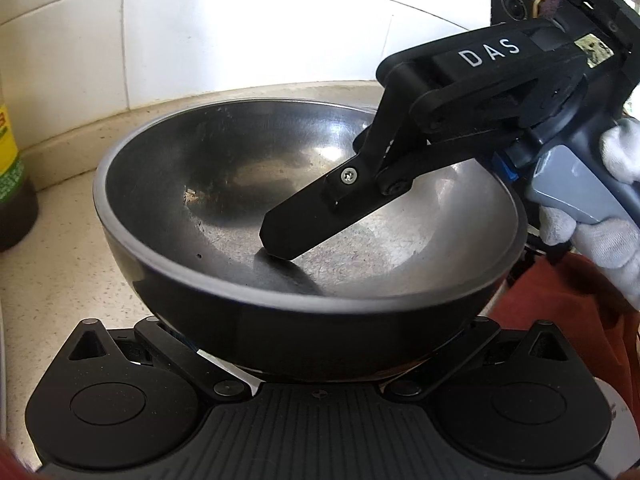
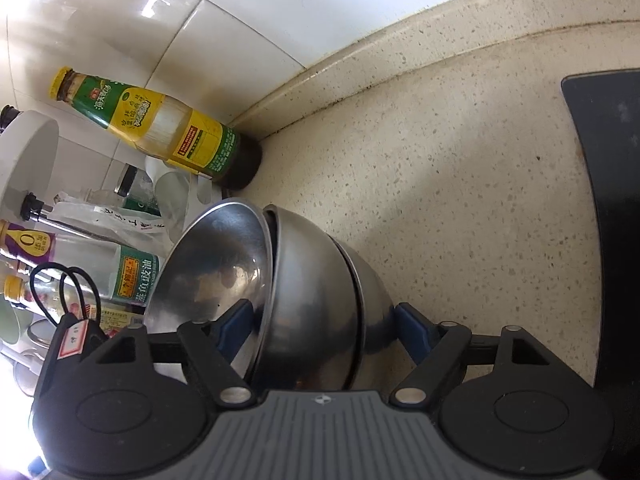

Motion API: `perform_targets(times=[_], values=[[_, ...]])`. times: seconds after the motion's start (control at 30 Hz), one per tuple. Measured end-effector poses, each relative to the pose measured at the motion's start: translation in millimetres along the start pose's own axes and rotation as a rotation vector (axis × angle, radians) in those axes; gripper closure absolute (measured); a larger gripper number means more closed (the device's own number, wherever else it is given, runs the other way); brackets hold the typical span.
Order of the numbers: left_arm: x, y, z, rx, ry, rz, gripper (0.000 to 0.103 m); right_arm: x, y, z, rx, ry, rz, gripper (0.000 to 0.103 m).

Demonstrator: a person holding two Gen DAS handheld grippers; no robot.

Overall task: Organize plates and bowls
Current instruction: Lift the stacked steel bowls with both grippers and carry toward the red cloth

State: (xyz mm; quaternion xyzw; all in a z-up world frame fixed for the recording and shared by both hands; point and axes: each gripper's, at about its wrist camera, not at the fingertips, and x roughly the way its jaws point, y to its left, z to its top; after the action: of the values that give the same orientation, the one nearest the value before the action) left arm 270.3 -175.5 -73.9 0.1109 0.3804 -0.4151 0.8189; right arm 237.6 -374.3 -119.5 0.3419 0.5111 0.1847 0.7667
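A stack of nested steel bowls (image 1: 224, 184) fills the left wrist view, close above the speckled counter. My right gripper (image 1: 360, 204) comes in from the upper right; one finger (image 1: 296, 224) lies inside the top bowl, the other is hidden outside the wall. In the right wrist view the stack (image 2: 312, 300) is tilted on edge between the blue pads (image 2: 416, 328), which clamp its wall. My left gripper's fingertips are hidden under the bowl; its arms are spread wide beneath it.
A yellow-green sauce bottle (image 2: 160, 128) stands in the tiled corner, also at the left edge of the left wrist view (image 1: 12, 168). More bottles and jars (image 2: 80, 264) crowd the left. A dark slab (image 2: 608, 200) lies at the right.
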Motion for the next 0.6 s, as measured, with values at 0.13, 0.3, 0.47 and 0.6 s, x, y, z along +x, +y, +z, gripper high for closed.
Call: perform_targets(times=[0.13, 0.3, 0.47, 0.6], values=[[-1.2, -7.1, 3.7, 0.014, -0.006, 0.033, 0.0, -1.1, 4.4, -0.8, -0.015, -0.011, -0.003, 0.03], [-6.1, -22.3, 13.8, 0.021, -0.024, 0.075, 0.0, -4.4, 14.0, 2.8, -0.043, -0.028, 0.009, 0.03], [-15.5, -29.1, 22.7, 0.017, -0.051, 0.115, 0.0, -8.6, 27.3, 10.8, -0.075, -0.051, 0.017, 0.03], [-26.2, -30.7, 26.0, 0.01, -0.07, 0.14, 0.0, -12.2, 37.9, 17.8, -0.097, -0.063, 0.02, 0.03]])
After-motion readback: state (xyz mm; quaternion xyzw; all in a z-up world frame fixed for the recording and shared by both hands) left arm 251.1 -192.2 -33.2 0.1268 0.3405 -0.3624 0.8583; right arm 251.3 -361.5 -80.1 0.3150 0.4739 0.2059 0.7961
